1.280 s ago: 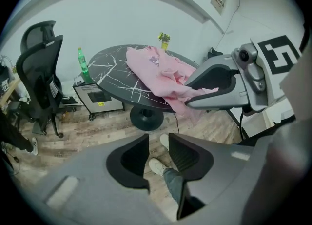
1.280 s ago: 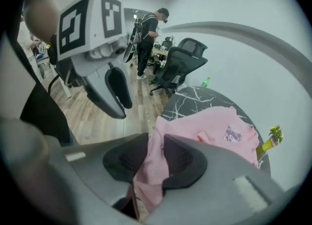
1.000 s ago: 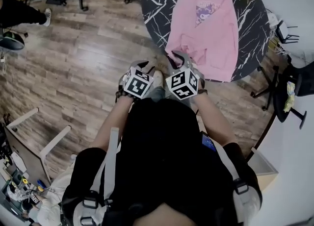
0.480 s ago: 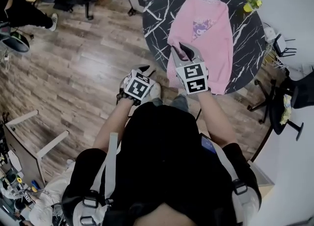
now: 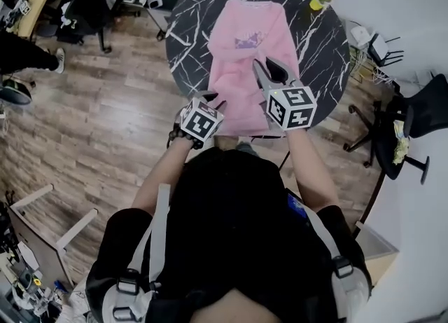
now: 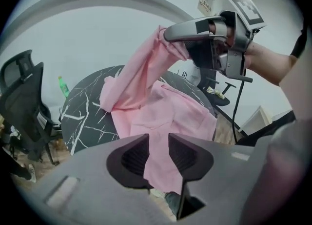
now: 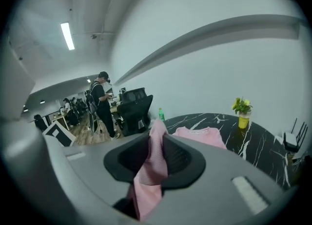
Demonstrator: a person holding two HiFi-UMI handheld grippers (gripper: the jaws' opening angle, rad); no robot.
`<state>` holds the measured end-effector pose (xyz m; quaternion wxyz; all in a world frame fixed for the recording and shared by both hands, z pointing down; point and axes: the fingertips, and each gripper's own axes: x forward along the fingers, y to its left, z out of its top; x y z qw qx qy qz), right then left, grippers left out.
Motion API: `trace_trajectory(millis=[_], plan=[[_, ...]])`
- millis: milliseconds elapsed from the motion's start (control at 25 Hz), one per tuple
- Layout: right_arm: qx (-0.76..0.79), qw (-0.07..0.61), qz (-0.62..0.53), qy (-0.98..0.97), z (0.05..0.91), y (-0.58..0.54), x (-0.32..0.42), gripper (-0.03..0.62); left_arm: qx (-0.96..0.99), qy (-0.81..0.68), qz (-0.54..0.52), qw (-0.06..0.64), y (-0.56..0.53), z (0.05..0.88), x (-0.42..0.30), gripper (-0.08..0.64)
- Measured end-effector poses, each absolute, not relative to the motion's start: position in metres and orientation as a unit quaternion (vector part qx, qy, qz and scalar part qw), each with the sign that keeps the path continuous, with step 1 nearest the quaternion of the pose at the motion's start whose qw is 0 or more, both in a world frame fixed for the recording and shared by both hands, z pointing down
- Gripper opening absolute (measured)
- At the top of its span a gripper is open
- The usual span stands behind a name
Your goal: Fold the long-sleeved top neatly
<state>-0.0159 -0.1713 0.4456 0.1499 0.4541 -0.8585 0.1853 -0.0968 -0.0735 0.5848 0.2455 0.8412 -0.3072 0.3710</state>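
Pink long-sleeved top [image 5: 241,48] lies lengthwise on the round black marbled worktop [image 5: 187,31], collar at the far side, near end at the worktop's near edge. Left claw [image 6: 159,153] pinches a fold of the near fabric, low by that edge. Right claw [image 7: 157,156] pinches another pink fold and holds it raised above the worktop, cloth trailing down from it to the body of the top. Judgement: a lengthwise fold is in hand. Risks: the two claws sit at unequal heights, so the carried edge may land skewed. Each claw grips only a thin strip, so tension could pull it free. The top's body could be dragged across the smooth worktop.
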Motion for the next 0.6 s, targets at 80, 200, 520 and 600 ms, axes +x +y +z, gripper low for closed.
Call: trace_trajectory(millis=[80,200,520,600], plan=[[0.458,0.155,0.167,-0.859,0.439,-0.179,-0.003,0.098,0.840,-0.311,0.375,0.238,-0.086,0.578,-0.088,0.133],[0.458,0.161,0.159,-0.859,0.439,-0.184,0.016,0.098,0.839,-0.314,0.380,0.233,-0.100,0.575,-0.076,0.133],[0.440,0.199,0.170,-0.859,0.477,-0.170,0.079,0.100,0.831,-0.301,0.402,0.238,-0.112,0.586,-0.052,0.133],[0.426,0.211,0.161,-0.865,0.484,-0.161,0.089,0.100,0.829,-0.298,0.408,0.241,-0.112,0.590,-0.048,0.133]])
